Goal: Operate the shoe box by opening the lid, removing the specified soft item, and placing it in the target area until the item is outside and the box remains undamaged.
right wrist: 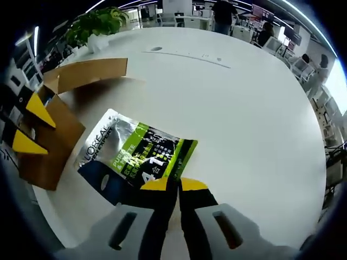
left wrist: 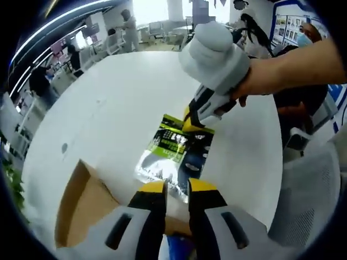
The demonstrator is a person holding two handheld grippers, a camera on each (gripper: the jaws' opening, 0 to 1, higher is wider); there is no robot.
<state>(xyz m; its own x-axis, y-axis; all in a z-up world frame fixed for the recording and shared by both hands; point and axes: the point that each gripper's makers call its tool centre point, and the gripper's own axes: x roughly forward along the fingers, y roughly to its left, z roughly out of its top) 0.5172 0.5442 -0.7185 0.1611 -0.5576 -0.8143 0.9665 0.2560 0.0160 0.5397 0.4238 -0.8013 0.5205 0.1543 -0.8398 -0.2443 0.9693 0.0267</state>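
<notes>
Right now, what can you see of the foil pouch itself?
The foil pouch is a flat, glossy soft packet, silver with green, black and dark blue print. It lies flat on the white table, outside and beside the open cardboard box. The right gripper is closed on its green end. In the left gripper view the left gripper sits at its silver end; whether it grips is unclear.

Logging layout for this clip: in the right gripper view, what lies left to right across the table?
Left gripper → cardboard shoe box → silver-and-green L'Oréal pouch → right gripper, shut on the pouch's edge → bare white table.
</notes>
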